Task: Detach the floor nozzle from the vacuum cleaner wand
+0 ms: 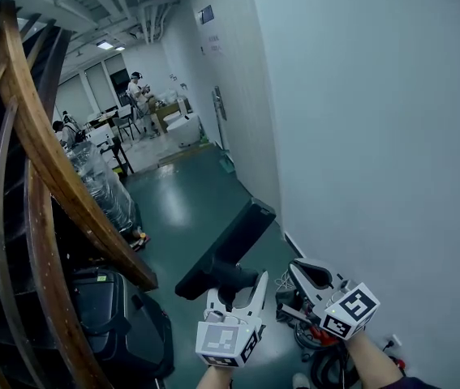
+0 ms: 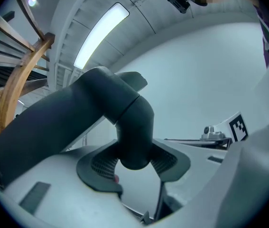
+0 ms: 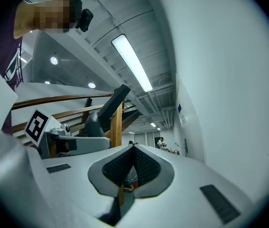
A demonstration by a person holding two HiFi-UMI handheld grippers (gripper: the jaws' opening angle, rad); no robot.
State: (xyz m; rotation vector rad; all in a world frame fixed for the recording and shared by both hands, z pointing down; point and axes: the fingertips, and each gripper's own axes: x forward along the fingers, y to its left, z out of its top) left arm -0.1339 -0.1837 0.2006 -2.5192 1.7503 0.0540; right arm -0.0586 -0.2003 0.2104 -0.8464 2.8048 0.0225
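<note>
Firmly, the left gripper [image 1: 235, 287] has its fingers clamped on the round neck of the black floor nozzle [image 1: 230, 245], whose long head slants up and away beyond the fingertips. Just beside it, the right gripper [image 1: 298, 267] has its fingers pressed together on nothing.

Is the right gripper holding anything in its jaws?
No, the right gripper has its jaws closed together with nothing between them.

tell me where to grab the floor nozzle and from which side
Grip its round neck, coming in from the neck's free end, as the left gripper does now. The neck is a narrow cylinder that fits between the jaws; the wide head looks too broad for them.
</note>
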